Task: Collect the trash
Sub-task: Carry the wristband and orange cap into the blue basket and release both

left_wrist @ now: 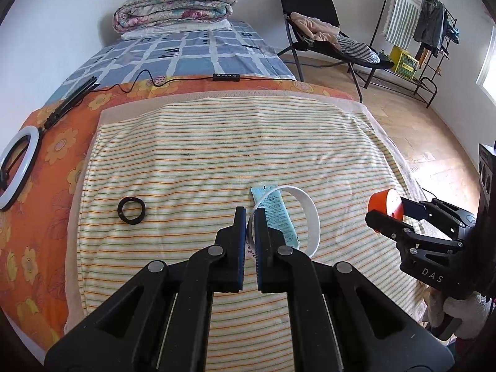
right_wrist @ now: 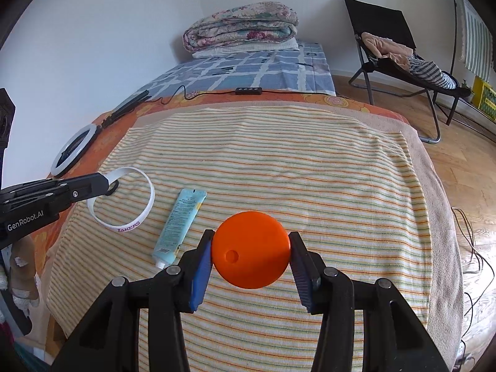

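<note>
Above striped towel (right_wrist: 310, 161): L gripper (left_wrist: 250, 217) clamps white wristband (left_wrist: 311, 214), R gripper (right_wrist: 251, 248) grips orange disc (right_wrist: 251, 249).

Bright daylight from a window (left_wrist: 489, 65) at right, soft shadows, sharp focus, fisheye bending, dark corners

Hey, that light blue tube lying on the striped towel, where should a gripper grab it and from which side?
Grip the light blue tube across its flat body near the middle, coming from above with the jaws spanning its narrow width. It lies flat on the striped towel, capless nozzle toward the camera, crimped end away, so the long side edges are clear; the thin crimp would probably slip.
</note>
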Available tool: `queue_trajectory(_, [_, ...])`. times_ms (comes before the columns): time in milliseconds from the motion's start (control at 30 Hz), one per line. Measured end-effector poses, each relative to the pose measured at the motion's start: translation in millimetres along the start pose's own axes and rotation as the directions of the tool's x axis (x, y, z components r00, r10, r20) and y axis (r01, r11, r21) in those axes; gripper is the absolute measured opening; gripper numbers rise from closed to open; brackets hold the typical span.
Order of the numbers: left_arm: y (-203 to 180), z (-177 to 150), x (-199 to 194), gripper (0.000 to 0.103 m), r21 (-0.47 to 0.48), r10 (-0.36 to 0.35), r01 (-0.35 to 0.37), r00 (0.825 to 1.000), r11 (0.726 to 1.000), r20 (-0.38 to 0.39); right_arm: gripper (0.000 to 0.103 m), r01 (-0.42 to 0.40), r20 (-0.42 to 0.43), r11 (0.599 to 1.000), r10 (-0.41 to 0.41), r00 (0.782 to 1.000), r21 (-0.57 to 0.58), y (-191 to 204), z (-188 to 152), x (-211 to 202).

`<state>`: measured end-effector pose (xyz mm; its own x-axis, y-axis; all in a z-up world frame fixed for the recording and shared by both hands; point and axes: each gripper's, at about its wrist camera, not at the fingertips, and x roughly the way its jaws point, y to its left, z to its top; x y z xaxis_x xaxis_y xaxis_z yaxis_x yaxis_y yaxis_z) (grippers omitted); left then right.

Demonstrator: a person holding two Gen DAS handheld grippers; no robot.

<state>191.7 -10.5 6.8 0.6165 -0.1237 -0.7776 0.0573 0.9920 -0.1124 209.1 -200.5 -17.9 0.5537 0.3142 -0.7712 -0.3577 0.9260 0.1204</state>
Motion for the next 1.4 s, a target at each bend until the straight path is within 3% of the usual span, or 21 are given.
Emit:
queue_trajectory(367, [-10, -44, -72, 0.003, 0.024, -0.026, 0.025, 0.999, 0.999, 0.033, 0.049, -0.047, 0.015, 0.997, 0.048, 0.999, -0.057, 37, -40, -60])
queue_trajectory(633, [-19, -94, -110, 0.003, 0.044, -0.036, 0.034, 0.999, 0.998, 0.033, 0.049, -0.045, 0.032, 0.993, 0.049, 0.998, -0.113, 60, -77, -100])
queue_trajectory(1033, [-33, -171, -126, 0.003, 0.054, -0.058, 0.059, 0.998, 0.997, -0.03, 0.049, -0.081, -0.016, 0.987, 0.08, 0.997, -0.14, 84, -142, -131])
queue_trajectory(1400, [-27, -221, -111, 0.003, 0.029, -0.054, 0.058, 0.992, 0.998, -0.117, 0.049, -0.1, -0.087, 0.982, 0.087, 0.992, -0.158, 102, -189, -124])
